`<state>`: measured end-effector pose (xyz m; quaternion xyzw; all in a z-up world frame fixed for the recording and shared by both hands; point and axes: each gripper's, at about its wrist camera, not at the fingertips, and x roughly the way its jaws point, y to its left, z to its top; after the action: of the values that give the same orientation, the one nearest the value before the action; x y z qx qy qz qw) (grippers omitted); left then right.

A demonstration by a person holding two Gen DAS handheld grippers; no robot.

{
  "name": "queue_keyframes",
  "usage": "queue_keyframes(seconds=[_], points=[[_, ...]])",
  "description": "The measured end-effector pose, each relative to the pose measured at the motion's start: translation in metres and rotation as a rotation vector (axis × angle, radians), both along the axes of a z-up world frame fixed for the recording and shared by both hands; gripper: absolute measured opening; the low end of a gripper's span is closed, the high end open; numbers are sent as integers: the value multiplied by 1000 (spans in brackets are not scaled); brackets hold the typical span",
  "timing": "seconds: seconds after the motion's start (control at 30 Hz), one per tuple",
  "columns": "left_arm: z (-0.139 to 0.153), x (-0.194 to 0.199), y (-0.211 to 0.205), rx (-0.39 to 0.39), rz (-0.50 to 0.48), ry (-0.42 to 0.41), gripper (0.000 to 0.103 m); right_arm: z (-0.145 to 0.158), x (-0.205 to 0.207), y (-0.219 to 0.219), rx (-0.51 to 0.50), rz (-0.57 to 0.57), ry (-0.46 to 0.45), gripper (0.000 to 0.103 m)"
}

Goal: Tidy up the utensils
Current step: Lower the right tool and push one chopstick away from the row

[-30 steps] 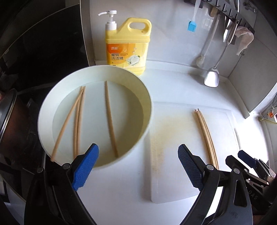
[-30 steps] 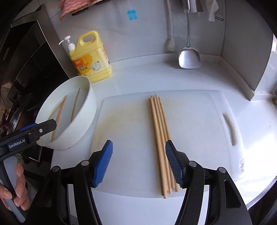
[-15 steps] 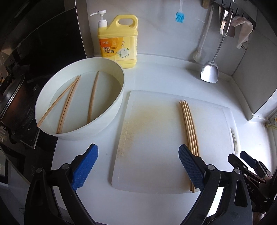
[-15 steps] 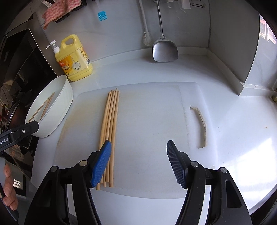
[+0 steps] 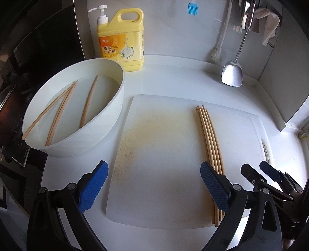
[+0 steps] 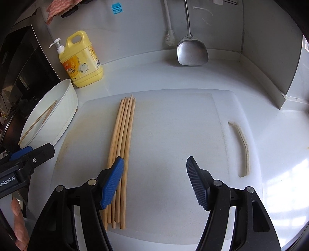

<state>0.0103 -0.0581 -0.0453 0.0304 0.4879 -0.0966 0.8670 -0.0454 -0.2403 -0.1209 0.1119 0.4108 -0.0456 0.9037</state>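
Setting: white desk (image 5: 173, 81) in a tiled kitchen corner, dark stove at left.
Board: white cutting board (image 5: 164, 154) flat on desk, yellowish stain twd its left-centre.
Chopsticks on board: bundle of wooden chopsticks (image 6: 123, 146) lying side by side, lengthwise front to back on board.
Chopsticks in basin: three more chopsticks (image 5: 63, 108) lean inside white basin (image 5: 108, 123), left of board, w/ water in it.
Left gripper: left gripper (image 5: 153, 185) fingers wide apart, nothing btwn them; bundle runs under its right finger (image 5: 214, 189), outside the gap.
Right gripper: right gripper (image 6: 154, 179) fingers wide apart, holding nothing; bundle passes beneath its left finger (image 6: 113, 183), gap itself over bare board.
Hand: fingertips of a hand (image 6: 18, 225) at lower left edge of right wrist view.
Background: yellow dish soap bottle (image 5: 121, 38) behind basin, metal spatula (image 6: 192, 50) hanging at back wall, blue brush (image 5: 192, 8) above.
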Motion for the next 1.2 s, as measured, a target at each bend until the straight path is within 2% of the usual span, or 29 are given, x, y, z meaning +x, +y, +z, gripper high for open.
queue_keyframes(seconds=[0.6,1.2], points=[[-23,6,12,6,39,21,95,-19,19,16,-65,22,17,64],[-30,9,8,5,46,31,95,-27,24,24,-165,44,25,64]])
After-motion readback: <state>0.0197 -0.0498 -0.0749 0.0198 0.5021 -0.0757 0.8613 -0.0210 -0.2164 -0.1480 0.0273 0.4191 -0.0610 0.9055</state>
